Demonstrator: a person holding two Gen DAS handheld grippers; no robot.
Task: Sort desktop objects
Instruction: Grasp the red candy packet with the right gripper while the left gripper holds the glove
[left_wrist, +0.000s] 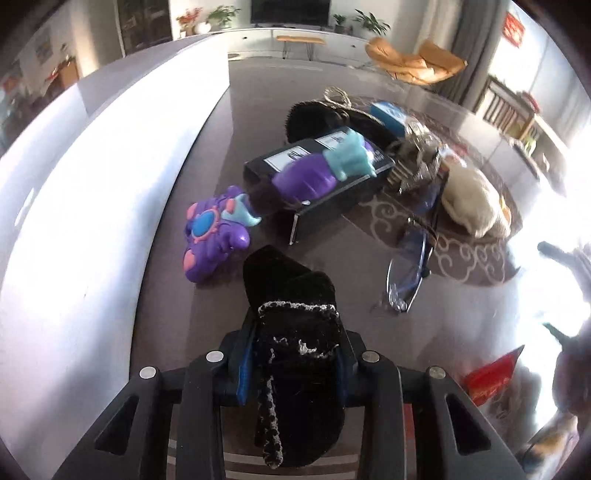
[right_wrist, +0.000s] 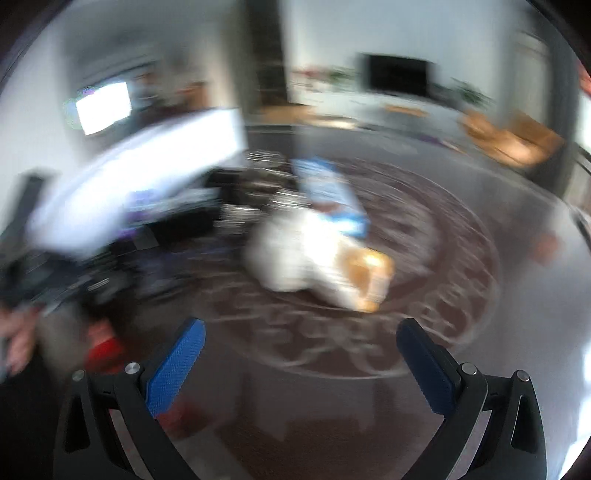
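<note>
Left gripper (left_wrist: 295, 354) closed tight on a black fuzzy slipper with a silver braided strap (left_wrist: 291, 325), gripped across the middle, toe pointing forward over the dark glossy table with pale scroll pattern (left_wrist: 476, 266), heel hanging down toward the camera. Right gripper (right_wrist: 301, 354) wide open, nothing between the blue pads (right_wrist: 177, 362); picture from that side strongly blurred, so details there not sure.

Probably carrying step: slipper to be brought to its partner. Second black fuzzy slipper (left_wrist: 306, 118) at the far side of the heap, behind the long black cardboard box (left_wrist: 325, 184) with a purple and teal plastic toy (left_wrist: 317, 173) lying on it. Better to keep the grip firm, because soft pile can slip; better to lift high enough to pass over the purple toy with pink and blue flower (left_wrist: 214, 236) just ahead on the left, and over the blue-framed glasses (left_wrist: 406, 266) on the right. Putting down flat, beside the partner, without pushing the box.

White fluffy slipper (left_wrist: 472, 199) near the right of the heap, well apart from the held one.

Writing: white labels on the black box, too small to read. Blue carton (left_wrist: 388, 114) at the back, print not readable. No brand to be told.
</note>
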